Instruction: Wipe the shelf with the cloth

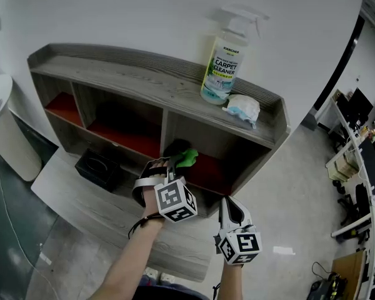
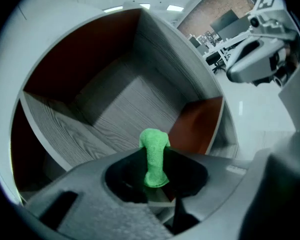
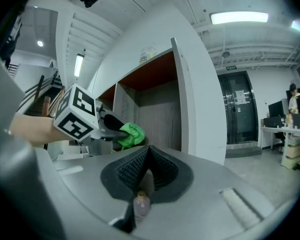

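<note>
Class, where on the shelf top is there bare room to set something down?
The shelf top is bare from its left end to the bottle. Crowded at the right end: bottle and white wipe side by side. The left gripper, holding the cloth, is at the right compartment.

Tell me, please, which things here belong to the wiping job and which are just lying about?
In the job: green cloth, shut in the left claw; grey wooden shelf unit.
Lying about: white carpet cleaner spray bottle; crumpled white wipe; black box.

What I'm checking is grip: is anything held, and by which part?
The left gripper pinches the green cloth by a bunched fold; the right gripper is shut, empty.
</note>
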`<state>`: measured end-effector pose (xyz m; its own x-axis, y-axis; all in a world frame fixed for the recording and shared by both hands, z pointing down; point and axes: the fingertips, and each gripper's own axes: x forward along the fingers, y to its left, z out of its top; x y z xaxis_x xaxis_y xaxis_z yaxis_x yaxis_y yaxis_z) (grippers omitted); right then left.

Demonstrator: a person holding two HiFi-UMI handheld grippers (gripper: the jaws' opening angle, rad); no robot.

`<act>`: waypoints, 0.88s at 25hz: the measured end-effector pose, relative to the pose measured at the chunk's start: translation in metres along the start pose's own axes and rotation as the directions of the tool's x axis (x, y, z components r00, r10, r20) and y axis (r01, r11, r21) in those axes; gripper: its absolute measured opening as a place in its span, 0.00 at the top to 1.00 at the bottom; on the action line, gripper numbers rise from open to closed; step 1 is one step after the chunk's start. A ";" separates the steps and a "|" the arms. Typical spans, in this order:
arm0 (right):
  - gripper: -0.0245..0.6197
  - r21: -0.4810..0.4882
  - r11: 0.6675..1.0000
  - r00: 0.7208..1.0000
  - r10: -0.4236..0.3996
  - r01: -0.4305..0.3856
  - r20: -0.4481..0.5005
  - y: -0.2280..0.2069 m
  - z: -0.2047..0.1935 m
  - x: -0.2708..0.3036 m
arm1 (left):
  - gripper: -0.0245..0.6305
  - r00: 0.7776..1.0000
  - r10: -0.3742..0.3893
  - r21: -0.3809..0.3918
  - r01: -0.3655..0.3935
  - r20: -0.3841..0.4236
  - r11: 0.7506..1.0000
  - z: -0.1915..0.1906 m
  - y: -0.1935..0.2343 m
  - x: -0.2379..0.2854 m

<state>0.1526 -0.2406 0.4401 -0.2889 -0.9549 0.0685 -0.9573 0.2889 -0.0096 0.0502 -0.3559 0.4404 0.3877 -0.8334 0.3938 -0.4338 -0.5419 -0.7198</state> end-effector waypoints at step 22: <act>0.95 0.032 0.999 1.000 0.018 -0.019 0.021 -0.030 0.000 0.013 | 0.83 0.967 0.200 -0.097 -0.186 0.159 0.978 0.107 0.065 0.013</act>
<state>0.1771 -0.2619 0.4417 -0.3061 -0.9508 0.0471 -0.9516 0.3043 -0.0426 0.1138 -0.3899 0.3376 0.4177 -0.8968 0.1463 -0.5753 -0.3856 -0.7213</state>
